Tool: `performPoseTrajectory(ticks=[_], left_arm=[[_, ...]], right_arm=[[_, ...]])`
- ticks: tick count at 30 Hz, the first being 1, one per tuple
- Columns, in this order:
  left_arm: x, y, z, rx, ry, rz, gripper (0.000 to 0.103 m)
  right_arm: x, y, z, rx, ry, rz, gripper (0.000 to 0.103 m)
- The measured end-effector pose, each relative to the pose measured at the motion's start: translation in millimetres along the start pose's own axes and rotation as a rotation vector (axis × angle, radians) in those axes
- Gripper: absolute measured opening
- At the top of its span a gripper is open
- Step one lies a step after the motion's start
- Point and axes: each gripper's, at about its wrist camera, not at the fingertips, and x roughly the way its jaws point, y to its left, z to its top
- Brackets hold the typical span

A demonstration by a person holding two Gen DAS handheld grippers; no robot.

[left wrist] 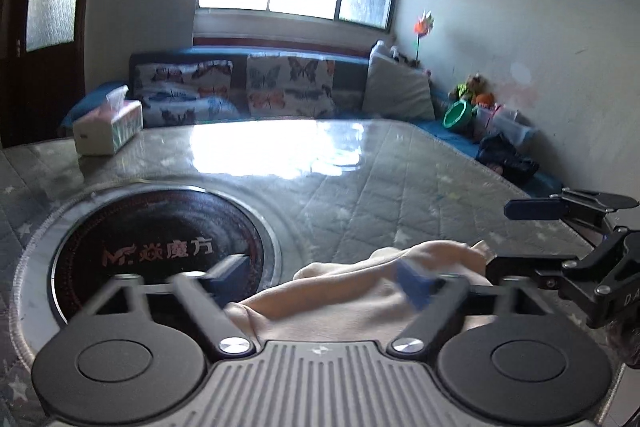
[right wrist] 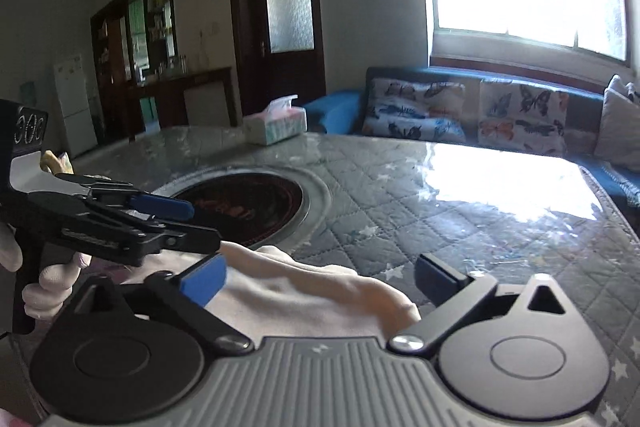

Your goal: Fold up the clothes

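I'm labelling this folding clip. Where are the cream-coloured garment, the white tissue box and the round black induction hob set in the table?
cream-coloured garment (right wrist: 320, 307): right wrist view, middle of the cloth.
white tissue box (left wrist: 107, 129): left wrist view, front face.
round black induction hob (left wrist: 160, 247): left wrist view, glass centre.

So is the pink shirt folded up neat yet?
Not yet. The pale pink garment lies bunched and rumpled on the table, between both open grippers.
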Motion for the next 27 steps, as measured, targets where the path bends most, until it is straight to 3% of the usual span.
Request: performPoseTrajectory(ticks=[7,12,17,21,27], left_arm=[[-28.8,-4.9,-9.6,-0.020,-0.085,-0.008,0.103],[-29.1,-5.0,-24.3,-0.047,-0.008,0.001,0.103],[-11.1,-5.2,-42.2,-0.063,0.087,0.035,0.102],[3.5,3.5,-52.3,-0.069,0.167,0.112,0.099],[3.4,9.6,-51.9,-0.099,0.175,0.138,0.099]], right_arm=[[-13.5,3.8,-9.9,0.050,-0.016,0.085,0.103],[-2.6,21.2,-22.0,0.003,0.107,0.163,0.103],[4.9,32.7,-45.3,-0.034,0.189,0.174,0.103],[-1.1,29.4,-49.6,-0.053,0.200,0.143,0.103],[-9.2,25.4,-43.2,-0.020,0.202,0.210,0.103]])
